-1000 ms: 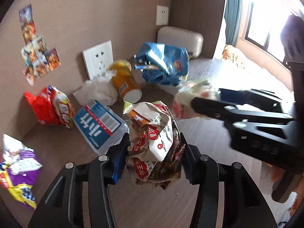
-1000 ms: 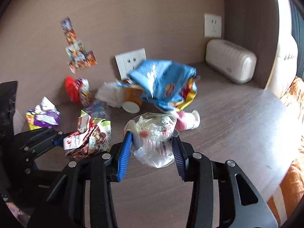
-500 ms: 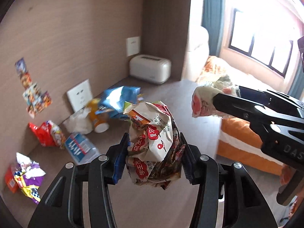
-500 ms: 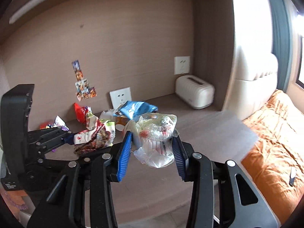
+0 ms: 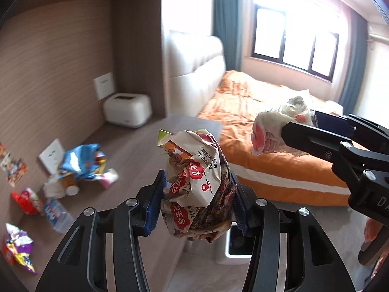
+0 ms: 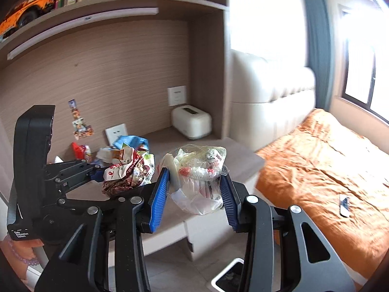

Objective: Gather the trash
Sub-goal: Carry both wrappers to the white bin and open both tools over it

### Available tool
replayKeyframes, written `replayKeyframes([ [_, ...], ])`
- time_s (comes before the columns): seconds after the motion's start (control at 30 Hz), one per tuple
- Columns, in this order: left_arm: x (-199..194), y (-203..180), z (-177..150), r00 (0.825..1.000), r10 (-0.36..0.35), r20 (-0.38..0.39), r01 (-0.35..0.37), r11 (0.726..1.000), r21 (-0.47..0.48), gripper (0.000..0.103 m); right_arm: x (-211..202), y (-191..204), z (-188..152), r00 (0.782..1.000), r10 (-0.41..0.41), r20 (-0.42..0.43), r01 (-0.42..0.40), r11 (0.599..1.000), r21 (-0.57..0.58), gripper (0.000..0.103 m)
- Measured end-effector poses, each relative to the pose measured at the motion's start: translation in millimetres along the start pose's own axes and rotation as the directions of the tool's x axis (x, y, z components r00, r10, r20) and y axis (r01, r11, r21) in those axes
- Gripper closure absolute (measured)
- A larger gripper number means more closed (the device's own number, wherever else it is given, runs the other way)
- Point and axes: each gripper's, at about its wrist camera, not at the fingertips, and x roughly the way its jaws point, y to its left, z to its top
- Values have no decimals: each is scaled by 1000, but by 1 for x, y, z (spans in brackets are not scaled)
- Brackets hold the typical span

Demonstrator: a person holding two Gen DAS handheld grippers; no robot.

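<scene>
Jaws of the left gripper are clamped on a crumpled wrapper, held in the air off the bench. Jaws of the right gripper pinch a clear bag, also aloft. More wrappers and a bottle lie on the bench near the wall. A white bin stands on the floor below, beside the bed.
</scene>
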Motion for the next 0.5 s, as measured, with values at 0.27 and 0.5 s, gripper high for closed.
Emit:
replayKeyframes([
  [0.27,25,-70,-2,994,-97,-45,100,992,75,54,-33,-56,-32,995,-101,-27,103,992,76,60],
  [0.5,64,-119,-17,982,-148,-114,162,980,119,54,-36,-98,-68,986,-141,-83,152,978,143,60],
])
